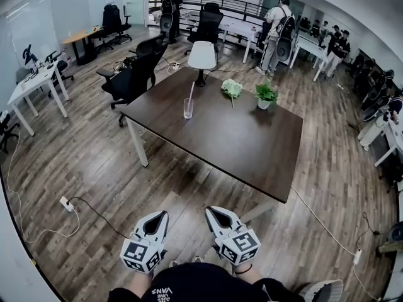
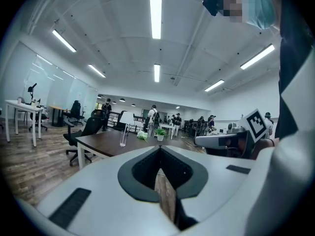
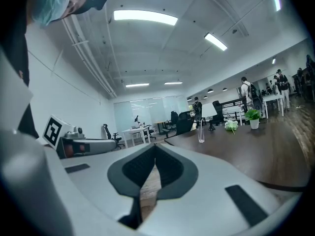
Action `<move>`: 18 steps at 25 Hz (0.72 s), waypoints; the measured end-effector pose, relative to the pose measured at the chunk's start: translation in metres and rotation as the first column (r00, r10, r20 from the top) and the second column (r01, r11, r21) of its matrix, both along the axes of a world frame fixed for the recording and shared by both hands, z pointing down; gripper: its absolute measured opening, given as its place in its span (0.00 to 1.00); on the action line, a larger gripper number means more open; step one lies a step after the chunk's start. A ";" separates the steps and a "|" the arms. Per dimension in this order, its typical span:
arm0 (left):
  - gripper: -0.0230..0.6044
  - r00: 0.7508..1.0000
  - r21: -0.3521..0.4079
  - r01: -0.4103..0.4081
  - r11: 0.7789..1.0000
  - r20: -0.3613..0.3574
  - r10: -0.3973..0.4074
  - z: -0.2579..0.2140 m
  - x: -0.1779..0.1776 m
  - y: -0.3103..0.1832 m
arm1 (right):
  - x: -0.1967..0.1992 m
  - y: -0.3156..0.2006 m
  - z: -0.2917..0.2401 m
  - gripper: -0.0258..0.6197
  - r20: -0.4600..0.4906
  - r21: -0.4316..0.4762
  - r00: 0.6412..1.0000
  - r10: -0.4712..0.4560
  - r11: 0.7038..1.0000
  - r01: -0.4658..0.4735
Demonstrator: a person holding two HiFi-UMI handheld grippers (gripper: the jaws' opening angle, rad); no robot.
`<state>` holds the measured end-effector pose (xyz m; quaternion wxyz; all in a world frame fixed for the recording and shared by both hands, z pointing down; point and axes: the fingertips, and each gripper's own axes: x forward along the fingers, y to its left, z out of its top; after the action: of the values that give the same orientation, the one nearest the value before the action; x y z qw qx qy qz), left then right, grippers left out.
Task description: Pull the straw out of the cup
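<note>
A wide wood floor (image 1: pixel 94 162) is seen under everything. A big dark table (image 1: pixel 252 137) is set in the middle of it. A black chair (image 1: pixel 135 74) is placed at the table's far left corner, and a white chair (image 1: pixel 202 55) is pushed up to its far end. Low down, near the person and well apart from the table, the left gripper (image 1: pixel 162 216) and the right gripper (image 1: pixel 213 214) are held side by side. Both are pointed at the table, and both pairs of jaws are pressed together with nothing held. A small green plant in a white pot (image 1: pixel 266 95) and a bunch of pale flowers (image 1: pixel 232 88) are set near the table's far edge. The clear cup (image 1: pixel 188 108) is stood upright to the left of them, near the table's left edge, and the straw (image 1: pixel 191 92) is left inside it, tipped a little to the right.
</note>
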<state>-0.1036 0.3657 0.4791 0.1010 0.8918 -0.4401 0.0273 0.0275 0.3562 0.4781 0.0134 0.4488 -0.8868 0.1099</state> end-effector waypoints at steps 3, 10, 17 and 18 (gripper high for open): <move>0.05 1.000 0.000 0.011 1.000 0.002 -0.011 0.003 0.004 -0.001 | 0.004 -0.002 0.003 0.07 0.003 -0.003 1.000 -0.006 1.000 0.006; 0.05 0.999 -0.006 0.040 0.999 -0.002 -0.040 0.005 0.020 -0.003 | 0.019 -0.008 0.006 0.07 0.006 -0.006 0.999 -0.034 0.999 0.034; 0.05 0.996 -0.005 0.086 0.996 0.000 -0.086 0.010 0.031 -0.005 | 0.032 -0.018 0.011 0.07 0.002 -0.004 0.997 -0.072 0.997 0.072; 0.05 0.996 -0.006 0.091 0.996 0.000 -0.091 0.010 0.033 -0.004 | 0.034 -0.018 0.011 0.07 0.001 -0.003 0.997 -0.077 0.997 0.077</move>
<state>-0.0705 0.3616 0.4891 0.1051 0.8705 -0.4803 0.0238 0.0611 0.3381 0.4894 0.0182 0.4141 -0.9033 0.1108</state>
